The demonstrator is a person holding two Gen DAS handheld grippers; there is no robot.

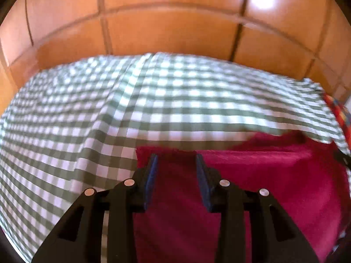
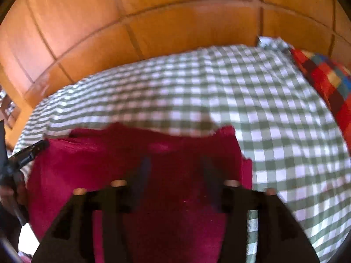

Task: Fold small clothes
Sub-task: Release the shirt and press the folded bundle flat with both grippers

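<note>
Hovering over a crimson garment (image 1: 252,186), your left gripper (image 1: 176,160) has its blue-padded fingers (image 1: 153,171) parted, with red fabric showing in the gap and nothing pinched. Your right gripper (image 2: 175,166), blurred, also stands apart above the same garment, gripping nothing. The cloth lies flat on a green-and-white checked bedspread (image 2: 274,120), probably so its far edge can be lifted and folded. A multicoloured patchwork cushion (image 2: 324,76) sits further right. Beyond rises an orange wooden panelled headboard (image 1: 164,28).
</note>
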